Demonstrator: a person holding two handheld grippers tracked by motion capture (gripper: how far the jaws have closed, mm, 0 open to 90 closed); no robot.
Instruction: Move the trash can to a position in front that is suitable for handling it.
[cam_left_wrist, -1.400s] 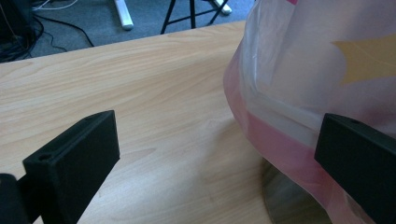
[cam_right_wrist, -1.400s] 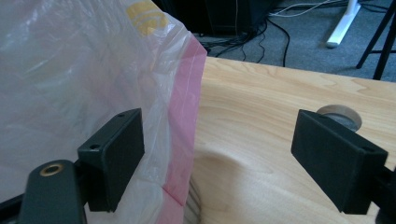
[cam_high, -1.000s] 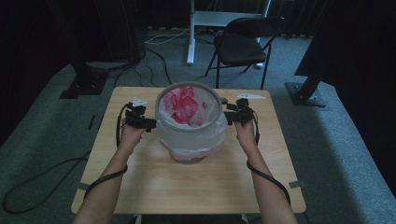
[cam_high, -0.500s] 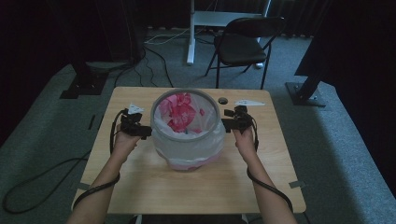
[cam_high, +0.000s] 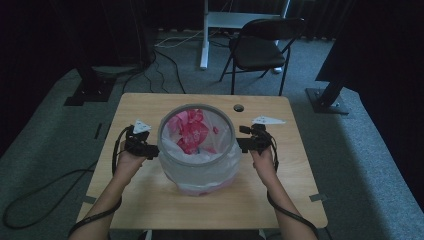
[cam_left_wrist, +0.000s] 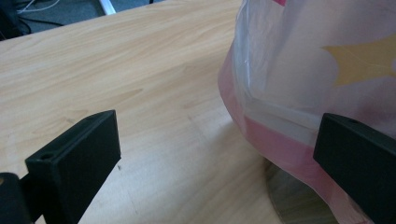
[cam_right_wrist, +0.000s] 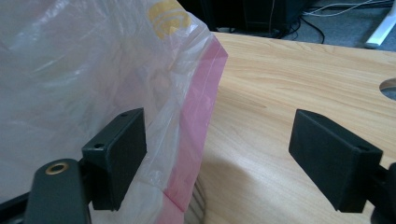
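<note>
A round grey bin (cam_high: 165, 125) lined with a clear plastic bag (cam_high: 200, 172) stands mid-table, with pink and white crumpled stuff (cam_high: 187, 130) inside. My left gripper (cam_high: 150, 150) sits against the bin's left side, just under the rim, and my right gripper (cam_high: 244, 145) against its right side. In the left gripper view the left gripper (cam_left_wrist: 215, 163) is open, with the bag's pink-hemmed overhang (cam_left_wrist: 317, 70) reaching in front of one jaw. In the right gripper view the right gripper (cam_right_wrist: 224, 158) is open too, and the bag (cam_right_wrist: 93, 70) hangs past its left jaw.
The wooden table (cam_high: 280, 200) has a cable hole (cam_high: 238, 107) at the far right of the bin. Behind the table on the carpet are a black folding chair (cam_high: 260, 47), a white desk leg (cam_high: 204, 35) and loose cables (cam_high: 30, 200).
The bin has come toward the person's side of the table, and both grippers have moved back with it, staying at its left and right sides.
</note>
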